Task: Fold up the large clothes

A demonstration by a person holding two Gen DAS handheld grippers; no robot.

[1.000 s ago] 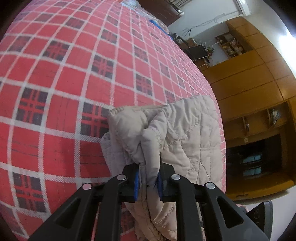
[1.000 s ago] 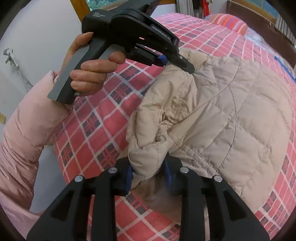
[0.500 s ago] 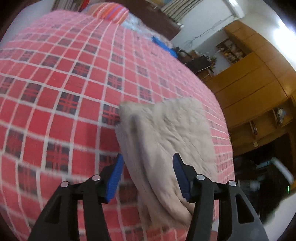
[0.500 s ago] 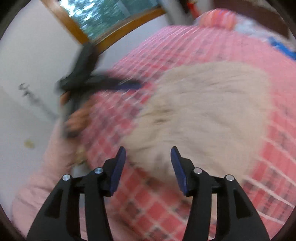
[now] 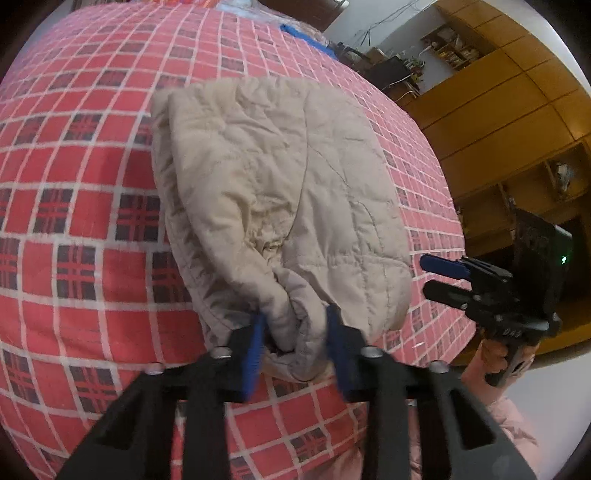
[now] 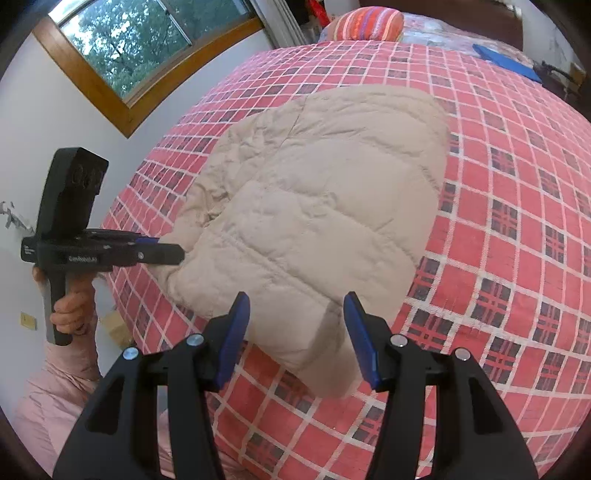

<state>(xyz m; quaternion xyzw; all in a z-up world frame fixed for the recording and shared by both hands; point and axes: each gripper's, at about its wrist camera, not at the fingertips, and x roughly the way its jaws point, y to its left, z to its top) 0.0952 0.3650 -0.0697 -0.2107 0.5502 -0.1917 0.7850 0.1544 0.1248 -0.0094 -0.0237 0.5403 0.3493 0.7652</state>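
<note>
- Lying folded on the bed (image 6: 517,184), the jacket (image 6: 325,206) is a beige quilted bundle near the bed's near edge, on a red plaid cover.
- At far left in the right wrist view, a hand (image 6: 72,306) in a pink sleeve (image 6: 55,391) holds the left gripper (image 6: 173,251) level, its tip touching the jacket's left edge.
- From that side view its fingers look near together, with a fold of jacket at the tip.
- The left wrist view shows it closer: blue pads (image 5: 255,354) sit on either side of a bunched fold at the jacket's near end, with the left gripper (image 5: 295,350) closing around it; the pads are blurred, so how firm the pinch is cannot be told.
- A wood-framed window (image 6: 140,48) with trees behind it sits on the white wall, upper left.
- In the middle, the jacket's near corner reaches between the spread fingers of the right gripper (image 6: 297,339), which touch nothing; its blue pads (image 6: 232,339) stand well apart.
- A striped pillow (image 6: 365,22) lies at the bed's far end, and a blue thing (image 6: 506,62) lies further right near the far edge.
- At right in the left wrist view, the right gripper (image 5: 439,277) hovers just beside the jacket's right edge, clear of it, held by a hand (image 5: 491,362).
- Wooden cabinets (image 5: 509,122) fill the wall behind it.
</note>
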